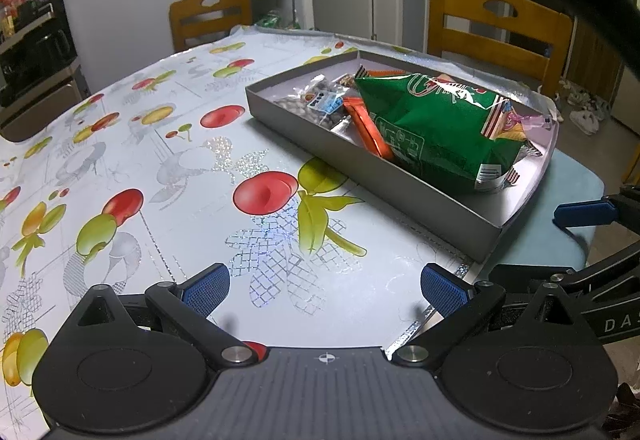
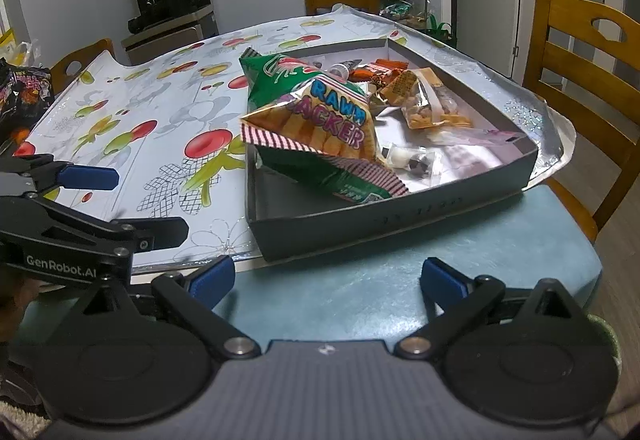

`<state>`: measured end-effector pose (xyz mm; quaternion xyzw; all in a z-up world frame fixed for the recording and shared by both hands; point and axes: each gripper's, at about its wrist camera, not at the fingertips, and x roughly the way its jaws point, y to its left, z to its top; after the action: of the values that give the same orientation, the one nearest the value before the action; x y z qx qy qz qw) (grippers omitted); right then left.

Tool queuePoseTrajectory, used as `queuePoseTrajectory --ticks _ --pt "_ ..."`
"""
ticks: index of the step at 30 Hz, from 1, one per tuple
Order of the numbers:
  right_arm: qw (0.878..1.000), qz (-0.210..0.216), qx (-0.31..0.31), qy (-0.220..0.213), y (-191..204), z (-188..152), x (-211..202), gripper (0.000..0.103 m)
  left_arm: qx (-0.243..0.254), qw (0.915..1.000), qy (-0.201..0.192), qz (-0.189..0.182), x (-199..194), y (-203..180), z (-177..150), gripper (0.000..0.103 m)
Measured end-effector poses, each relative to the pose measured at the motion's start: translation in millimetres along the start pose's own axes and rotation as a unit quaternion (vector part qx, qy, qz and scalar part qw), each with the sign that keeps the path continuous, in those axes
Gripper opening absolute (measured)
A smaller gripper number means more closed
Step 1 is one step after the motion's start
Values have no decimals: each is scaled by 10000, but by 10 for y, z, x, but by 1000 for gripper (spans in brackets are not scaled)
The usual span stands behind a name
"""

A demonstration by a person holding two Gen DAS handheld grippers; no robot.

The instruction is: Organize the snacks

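Note:
A shallow grey box (image 1: 400,184) (image 2: 400,218) sits on the table's near right corner. It holds a big green snack bag (image 1: 436,124) (image 2: 280,76), a prawn cracker bag (image 2: 320,120), an orange packet (image 1: 366,126), a clear bag of nuts (image 2: 424,104) and small wrapped sweets (image 1: 320,100). My left gripper (image 1: 325,286) is open and empty, low over the tablecloth in front of the box. My right gripper (image 2: 326,276) is open and empty over the blue table edge, just short of the box's near wall.
The fruit-print tablecloth (image 1: 160,160) covers the table. A dark snack bag (image 2: 24,92) lies at the table's far left. Wooden chairs (image 1: 500,28) (image 2: 580,52) stand around it. A cabinet with an appliance (image 2: 172,8) is behind.

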<state>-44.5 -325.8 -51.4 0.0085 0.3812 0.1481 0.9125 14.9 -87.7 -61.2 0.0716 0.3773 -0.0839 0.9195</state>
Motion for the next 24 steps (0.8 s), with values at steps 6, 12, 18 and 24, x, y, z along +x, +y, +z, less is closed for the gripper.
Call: queuePoseTrajectory --ticks 6,12,18,24 --pt "10000 0 -1 -3 -1 2 3 102 -25 10000 21 -20 8 7 -3 103" --pt "10000 -17 -32 -14 -2 -2 14 102 -21 10000 36 -17 21 7 -10 103" --pt "10000 -27 -52 -24 -4 -7 23 102 -15 10000 57 -13 30 2 -22 103" --pt "10000 -30 -58 -27 -4 -7 22 102 -18 10000 60 -14 33 6 -28 103"
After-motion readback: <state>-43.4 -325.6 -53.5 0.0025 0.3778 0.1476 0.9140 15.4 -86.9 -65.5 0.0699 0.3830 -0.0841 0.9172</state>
